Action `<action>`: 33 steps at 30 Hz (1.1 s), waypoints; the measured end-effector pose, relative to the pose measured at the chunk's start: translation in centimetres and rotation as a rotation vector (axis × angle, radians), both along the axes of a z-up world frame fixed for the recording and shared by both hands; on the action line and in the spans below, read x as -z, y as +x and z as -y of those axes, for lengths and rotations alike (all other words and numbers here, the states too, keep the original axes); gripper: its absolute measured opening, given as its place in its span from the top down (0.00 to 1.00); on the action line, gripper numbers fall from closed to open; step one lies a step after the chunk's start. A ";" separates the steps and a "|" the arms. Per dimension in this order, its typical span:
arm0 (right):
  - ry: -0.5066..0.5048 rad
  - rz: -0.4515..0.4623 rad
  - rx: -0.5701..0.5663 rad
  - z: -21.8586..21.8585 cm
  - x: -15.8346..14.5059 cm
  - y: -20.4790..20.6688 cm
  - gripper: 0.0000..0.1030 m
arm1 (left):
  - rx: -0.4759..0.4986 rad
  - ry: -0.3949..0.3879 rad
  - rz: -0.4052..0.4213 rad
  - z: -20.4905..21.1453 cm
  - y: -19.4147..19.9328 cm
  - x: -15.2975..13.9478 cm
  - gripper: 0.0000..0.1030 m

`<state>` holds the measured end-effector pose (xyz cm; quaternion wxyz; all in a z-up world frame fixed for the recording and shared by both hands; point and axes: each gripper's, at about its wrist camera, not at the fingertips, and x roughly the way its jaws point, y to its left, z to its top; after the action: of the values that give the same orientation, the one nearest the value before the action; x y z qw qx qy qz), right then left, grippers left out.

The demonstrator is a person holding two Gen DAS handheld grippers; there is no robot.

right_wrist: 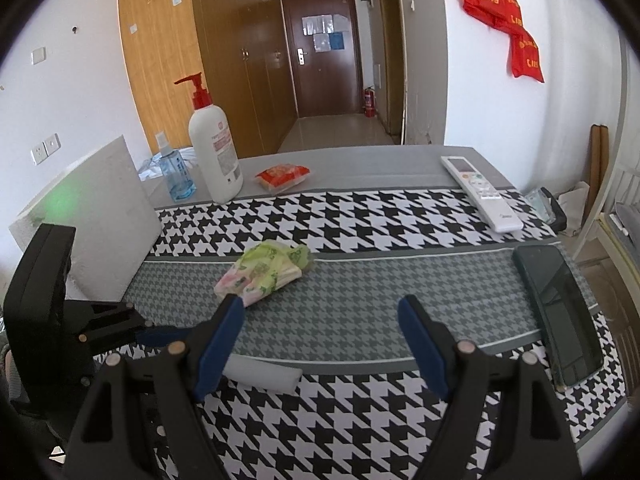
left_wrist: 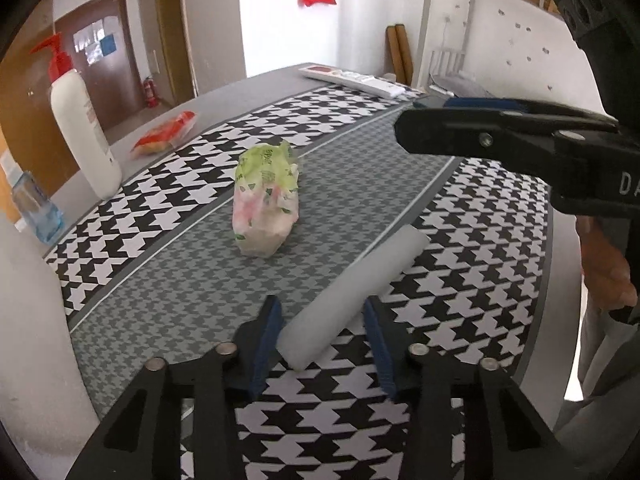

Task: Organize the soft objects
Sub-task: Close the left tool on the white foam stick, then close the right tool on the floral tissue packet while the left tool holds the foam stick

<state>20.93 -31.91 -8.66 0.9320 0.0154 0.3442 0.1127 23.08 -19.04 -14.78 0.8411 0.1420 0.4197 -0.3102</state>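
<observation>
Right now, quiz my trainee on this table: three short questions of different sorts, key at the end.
1. True or false: the left gripper has its fingers on either side of the white foam roll.
2. Which lies nearest the phone? A) pump bottle B) remote C) red snack packet
3. Fill in: the right gripper is ____.

Key: 1 true; 2 B; 3 open.

A white foam cylinder (left_wrist: pixel 352 296) is lying on its side between the left tool's (left_wrist: pixel 324 340) blue pads, its near end inside their gap. A crumpled green-and-pink tissue pack (left_wrist: pixel 266 200) is resting ahead of that tool, well apart from the cylinder.
</observation>
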 end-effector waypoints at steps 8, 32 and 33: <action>0.005 0.008 -0.007 -0.3 -0.4 -0.2 0.20 | -0.030 -0.031 0.038 -0.8 -0.6 -1.2 0.86; -0.023 -0.008 -0.057 -2.4 -0.3 1.2 0.20 | -0.114 -0.017 0.020 -1.6 -0.6 -0.5 0.73; -0.024 -0.013 -0.060 -2.5 -0.1 1.4 0.20 | -0.119 -0.017 0.021 -1.7 -0.5 -0.5 0.83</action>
<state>22.34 -29.42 -8.52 0.9261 -0.0054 0.3519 0.1362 22.58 -17.29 -14.26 0.8636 0.1127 0.4161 -0.2616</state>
